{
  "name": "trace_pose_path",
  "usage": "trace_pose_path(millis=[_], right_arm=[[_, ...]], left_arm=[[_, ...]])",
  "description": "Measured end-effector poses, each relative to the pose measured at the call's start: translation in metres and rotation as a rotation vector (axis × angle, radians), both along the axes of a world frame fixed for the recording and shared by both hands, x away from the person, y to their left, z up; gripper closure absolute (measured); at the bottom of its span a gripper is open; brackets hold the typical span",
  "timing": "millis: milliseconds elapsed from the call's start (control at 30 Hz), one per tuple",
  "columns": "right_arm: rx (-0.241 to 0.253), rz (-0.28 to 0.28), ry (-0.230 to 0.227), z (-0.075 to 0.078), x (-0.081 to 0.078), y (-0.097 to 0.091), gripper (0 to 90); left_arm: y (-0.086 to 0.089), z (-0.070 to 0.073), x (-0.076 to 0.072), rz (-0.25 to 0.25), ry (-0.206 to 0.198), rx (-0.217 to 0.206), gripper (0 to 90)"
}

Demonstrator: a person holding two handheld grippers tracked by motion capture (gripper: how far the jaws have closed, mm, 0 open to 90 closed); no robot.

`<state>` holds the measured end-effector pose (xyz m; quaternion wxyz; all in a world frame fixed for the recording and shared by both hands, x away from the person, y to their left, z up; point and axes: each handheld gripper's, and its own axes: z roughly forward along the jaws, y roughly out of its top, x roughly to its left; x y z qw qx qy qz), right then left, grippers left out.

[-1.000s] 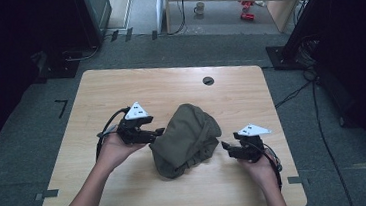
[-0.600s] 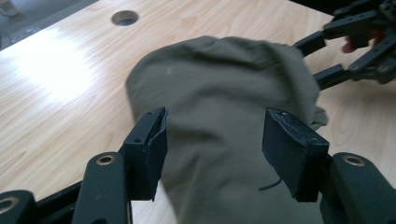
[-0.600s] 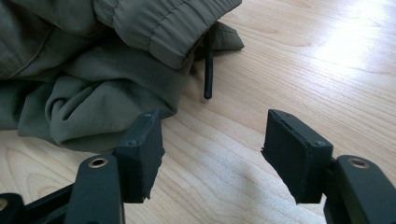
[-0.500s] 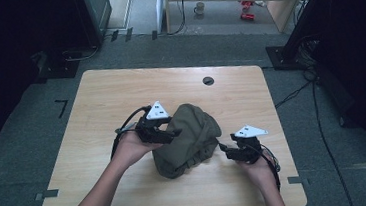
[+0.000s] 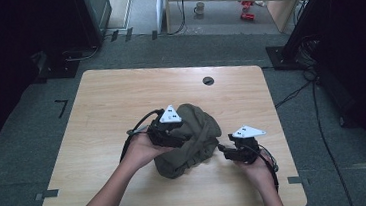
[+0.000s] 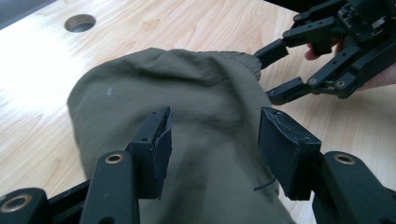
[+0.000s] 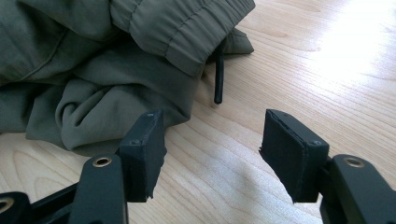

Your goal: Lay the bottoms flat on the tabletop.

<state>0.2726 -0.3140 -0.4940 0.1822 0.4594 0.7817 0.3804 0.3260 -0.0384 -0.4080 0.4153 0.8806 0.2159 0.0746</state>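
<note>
An olive-green garment lies crumpled on the wooden table, right of centre. My left gripper reaches over its left side. In the left gripper view the jaws straddle a bulge of the cloth; they have just been closing, and the pads stand apart from the fabric. My right gripper rests at the garment's right edge, open. Its jaws frame bare wood beside a gathered elastic hem and a black drawstring. The left gripper view also shows the right gripper beyond the cloth.
A round cable hole sits near the table's far edge. Bare wood spreads left of and behind the garment. Beyond the table are grey floor, cables, dark furniture and a mug.
My left gripper has travelled right, from beside the garment's left edge onto the garment itself. The right gripper has kept its place, and the garment has barely shifted.
</note>
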Motion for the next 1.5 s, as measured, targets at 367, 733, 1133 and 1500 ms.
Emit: trace_pose_path(millis=[367,733,1133,1500], right_arm=[[0.000,0.000,-0.004,0.000,0.000,0.000,39.4],[-0.004,-0.002,-0.006,-0.001,0.000,-0.001,39.2],[0.000,0.001,-0.022,0.001,0.000,0.000,39.5],[0.015,0.017,-0.041,0.004,0.000,0.004,44.6]], left_arm=[[-0.022,-0.009,-0.006,-0.042,0.018,0.027,46.3],[-0.039,-0.025,-0.006,-0.055,0.047,0.053,48.3],[-0.042,-0.038,-0.005,-0.045,0.031,0.087,77.4],[-0.023,-0.011,0.001,-0.028,0.032,0.024,90.0]])
